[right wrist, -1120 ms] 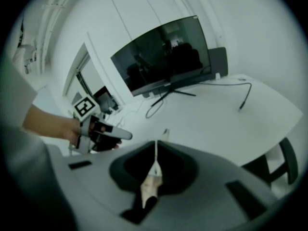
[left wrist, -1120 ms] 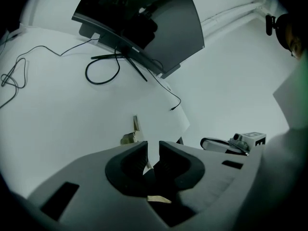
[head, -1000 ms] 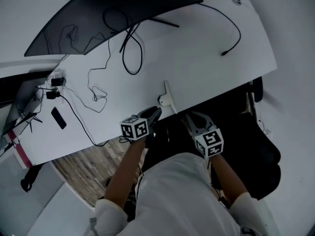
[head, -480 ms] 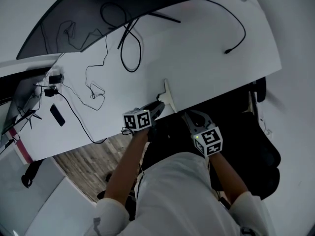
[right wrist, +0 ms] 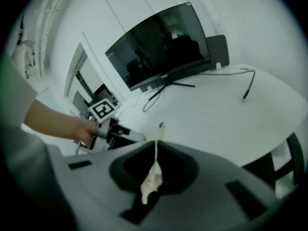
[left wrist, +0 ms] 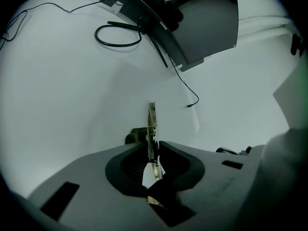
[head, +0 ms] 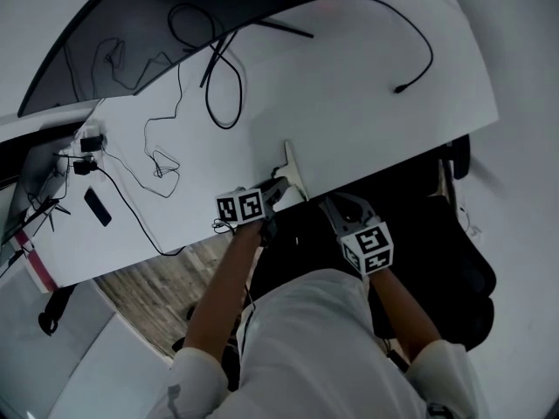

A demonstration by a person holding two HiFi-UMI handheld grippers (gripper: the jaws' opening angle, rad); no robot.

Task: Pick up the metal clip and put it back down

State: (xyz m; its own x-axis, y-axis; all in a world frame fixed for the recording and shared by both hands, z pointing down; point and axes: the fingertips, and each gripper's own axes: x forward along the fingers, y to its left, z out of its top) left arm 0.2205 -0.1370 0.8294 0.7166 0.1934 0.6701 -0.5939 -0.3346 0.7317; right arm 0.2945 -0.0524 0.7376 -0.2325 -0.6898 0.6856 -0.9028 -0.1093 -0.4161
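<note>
The metal clip (head: 291, 166) is a thin strip with a spring, sitting at the front edge of the white desk (head: 349, 103). In the left gripper view the clip (left wrist: 152, 124) stands on edge between the jaws. My left gripper (head: 278, 188) has just been closing, and its jaws (left wrist: 154, 150) now press the clip from both sides. My right gripper (head: 330, 203) hovers just off the desk edge to the right, jaws together (right wrist: 156, 150) with nothing in them. Its view shows the clip's tip (right wrist: 160, 127) and the left gripper's marker cube (right wrist: 103, 109).
A dark curved monitor (head: 175, 16) stands at the back of the desk. Black cable loops (head: 223, 85) and a cable ending in a plug (head: 410, 51) lie on the desk, with a small black device (head: 97, 206) at the left. A black chair (head: 445, 251) is below the edge.
The left gripper has moved in toward the clip at the desk edge and sits closer around it. The right gripper has stayed in place.
</note>
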